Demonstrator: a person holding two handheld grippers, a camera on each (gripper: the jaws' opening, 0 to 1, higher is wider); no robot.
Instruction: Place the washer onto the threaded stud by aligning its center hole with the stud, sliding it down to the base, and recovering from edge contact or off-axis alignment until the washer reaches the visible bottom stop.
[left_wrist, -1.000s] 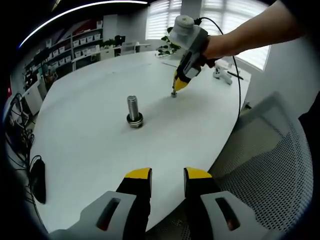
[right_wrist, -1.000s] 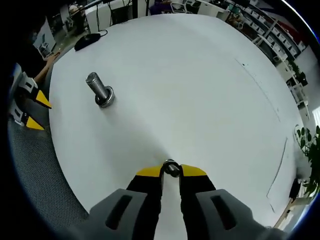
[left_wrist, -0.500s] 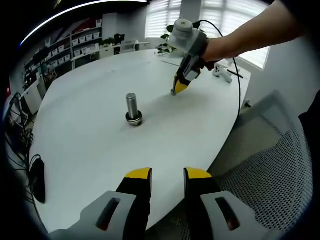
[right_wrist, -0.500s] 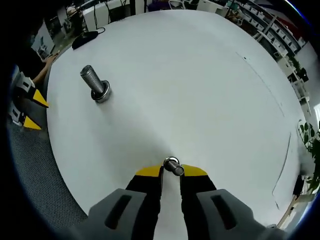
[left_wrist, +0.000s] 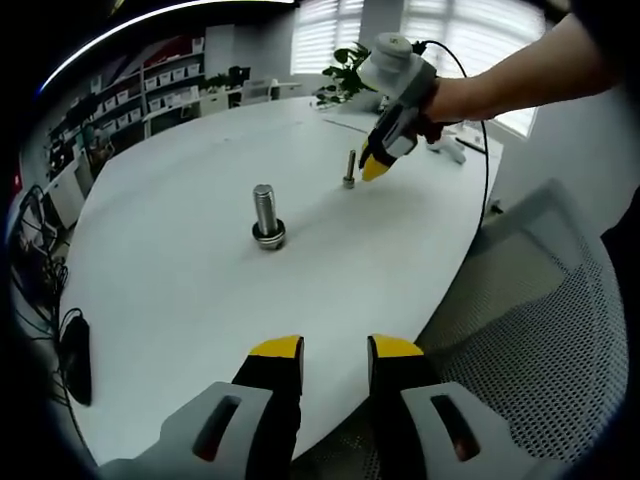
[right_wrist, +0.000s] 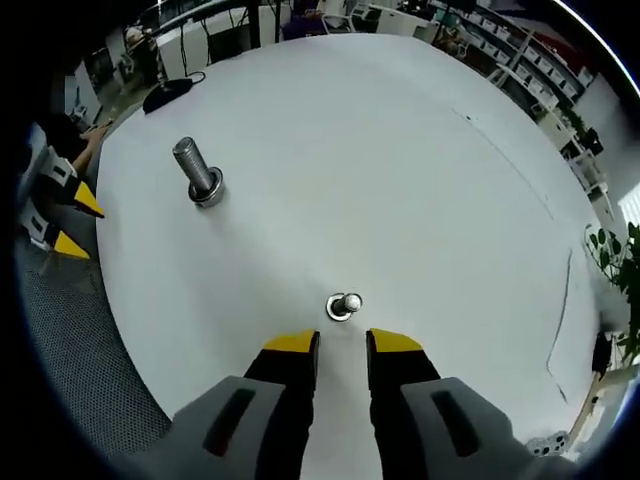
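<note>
- Two grippers, both empty, jaws apart.
- Left gripper (left_wrist: 335, 350) near the table (left_wrist: 180, 330) edge, jaws parted on nothing, well short of both studs.
- Chair mesh (left_wrist: 520, 330) near right, off the table edge.
- Big stud (left_wrist: 264, 212) mid-table, upright, ring around its base touching the table.
- Small stud (left_wrist: 349, 168) farther right, upright; in the right gripper view a washer (right_wrist: 340, 309) sits around its foot, flat as far as I can tell.
- Right gripper (right_wrist: 342, 342) just behind small stud, jaws apart, not touching it; in the left gripper view it hangs just right of the stud, above the table.
- Shelves and blinds far back, plant far right.
- Judgement: washer looks down at the bottom stop, so task likely near done; the thread is too small to check seating.
- Risk: small stud is free-standing and narrow, so a jaw tip brushing it on the way out could tip it and spill the washer.
- Risk: if the washer is cocked on the thread, it may hang above the base; a light nudge straight down would settle it, a sideways one would topple the stud.
</note>
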